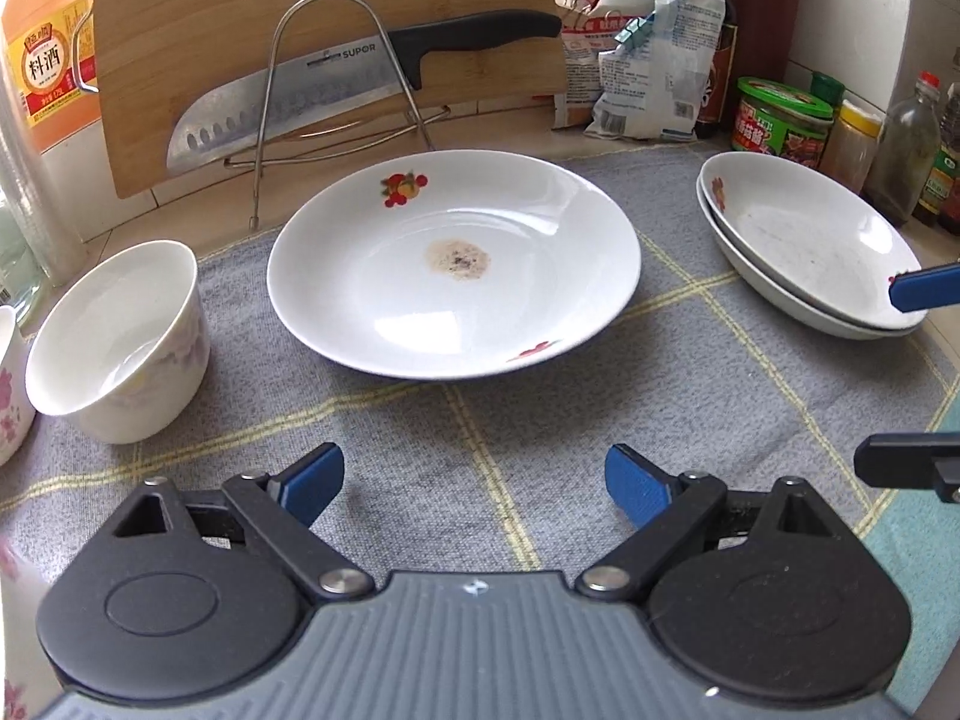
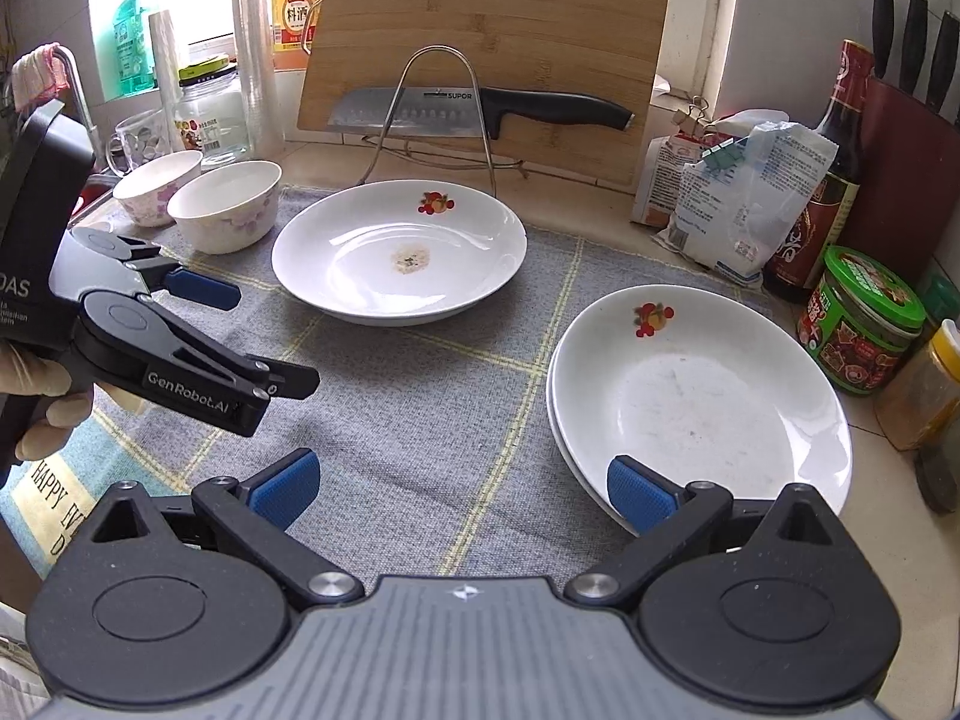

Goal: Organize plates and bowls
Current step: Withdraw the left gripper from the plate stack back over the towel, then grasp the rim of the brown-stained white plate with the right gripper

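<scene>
A white plate with a fruit print and a brown stain (image 1: 454, 264) (image 2: 399, 252) lies on the grey mat ahead of my left gripper (image 1: 474, 483), which is open and empty. A stack of two white plates (image 1: 807, 243) (image 2: 699, 402) sits at the right. My right gripper (image 2: 462, 489) is open and empty, its right finger over the stack's near rim. A white bowl (image 1: 117, 342) (image 2: 227, 204) stands at the left, with a second flowered bowl (image 2: 157, 186) behind it. The left gripper shows in the right wrist view (image 2: 264, 339).
A bamboo cutting board (image 2: 486, 48) leans at the back with a knife (image 2: 480, 111) on a wire rack (image 2: 441, 114). Bags (image 2: 738, 204), sauce bottles (image 2: 828, 180) and jars (image 2: 864, 318) line the right side. Glass jars and cups (image 2: 210, 114) stand at the back left.
</scene>
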A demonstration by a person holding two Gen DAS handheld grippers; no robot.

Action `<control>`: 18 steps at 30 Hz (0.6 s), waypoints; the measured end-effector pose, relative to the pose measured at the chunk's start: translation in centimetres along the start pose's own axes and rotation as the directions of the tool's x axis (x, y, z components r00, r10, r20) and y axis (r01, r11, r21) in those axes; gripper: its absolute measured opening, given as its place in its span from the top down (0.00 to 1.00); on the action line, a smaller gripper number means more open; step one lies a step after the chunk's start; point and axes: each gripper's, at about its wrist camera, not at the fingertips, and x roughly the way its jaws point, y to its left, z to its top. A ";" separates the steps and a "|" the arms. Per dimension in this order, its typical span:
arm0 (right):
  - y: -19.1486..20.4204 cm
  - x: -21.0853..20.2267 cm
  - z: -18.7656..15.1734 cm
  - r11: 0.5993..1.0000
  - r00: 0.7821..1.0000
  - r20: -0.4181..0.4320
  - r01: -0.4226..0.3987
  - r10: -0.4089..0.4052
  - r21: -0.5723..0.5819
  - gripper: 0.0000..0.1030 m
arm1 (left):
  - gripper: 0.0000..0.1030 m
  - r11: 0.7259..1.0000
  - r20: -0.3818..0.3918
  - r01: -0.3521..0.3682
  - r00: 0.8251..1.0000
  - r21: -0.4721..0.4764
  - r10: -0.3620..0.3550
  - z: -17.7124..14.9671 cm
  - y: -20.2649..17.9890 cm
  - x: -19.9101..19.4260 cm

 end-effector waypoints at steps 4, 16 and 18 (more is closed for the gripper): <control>0.8 0.9 1.2 1.000 1.000 -0.009 0.004 -0.004 0.023 0.00 | 0.06 0.999 0.010 0.045 0.999 -0.006 -0.045 0.0 1.1 0.8; 1.5 3.5 4.7 1.000 0.999 -0.048 0.022 -0.023 -0.022 0.00 | 0.00 0.995 0.055 0.088 0.994 0.049 -0.091 1.2 2.0 2.7; 1.1 4.5 6.0 0.999 0.999 -0.049 0.002 -0.005 -0.050 0.00 | 0.00 0.995 0.064 0.085 0.994 0.044 -0.087 1.2 2.0 2.8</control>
